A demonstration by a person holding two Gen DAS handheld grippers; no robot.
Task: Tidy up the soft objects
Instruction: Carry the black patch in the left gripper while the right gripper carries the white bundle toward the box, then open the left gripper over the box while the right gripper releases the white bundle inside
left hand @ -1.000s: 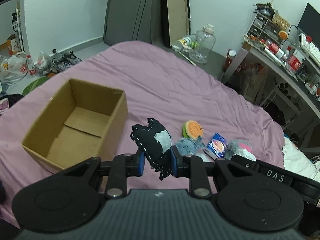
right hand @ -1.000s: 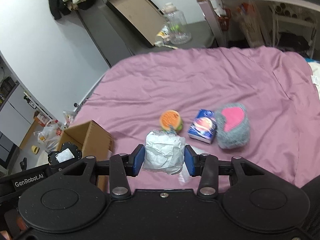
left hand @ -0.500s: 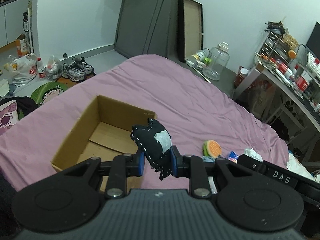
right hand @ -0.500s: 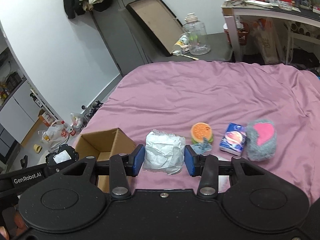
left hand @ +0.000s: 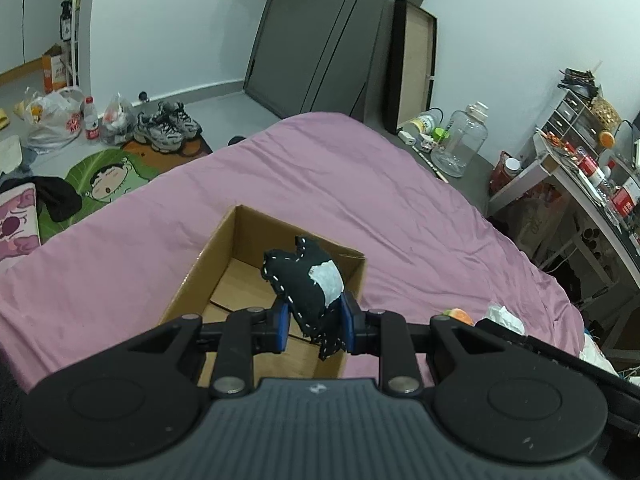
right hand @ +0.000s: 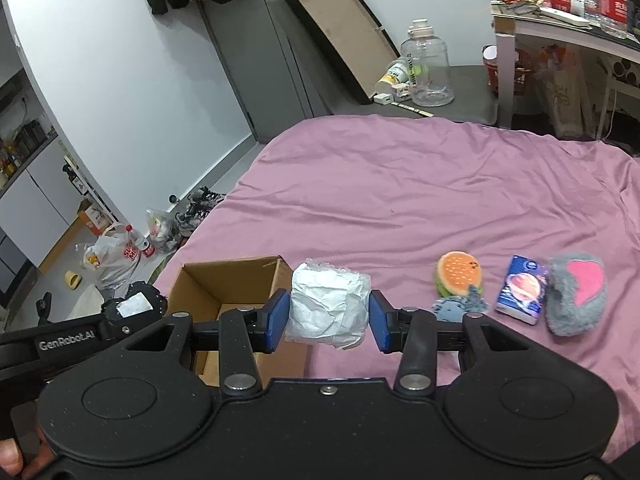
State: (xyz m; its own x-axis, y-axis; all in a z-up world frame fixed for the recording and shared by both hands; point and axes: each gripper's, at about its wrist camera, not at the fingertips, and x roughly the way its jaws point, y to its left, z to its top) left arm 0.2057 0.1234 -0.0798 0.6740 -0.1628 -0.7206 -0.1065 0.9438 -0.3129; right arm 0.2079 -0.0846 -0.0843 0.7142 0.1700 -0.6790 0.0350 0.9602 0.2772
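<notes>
Black plush with white patch, clamped between the pads of left gripper, held above the open box on the pink sheet. White bundle gripped in right gripper, beside the box. On the sheet to the right: burger toy, blue packet, grey heart plush.

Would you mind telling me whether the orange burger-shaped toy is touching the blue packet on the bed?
Apart. The right wrist view shows a strip of bare pink sheet between the burger toy and the blue packet.
</notes>
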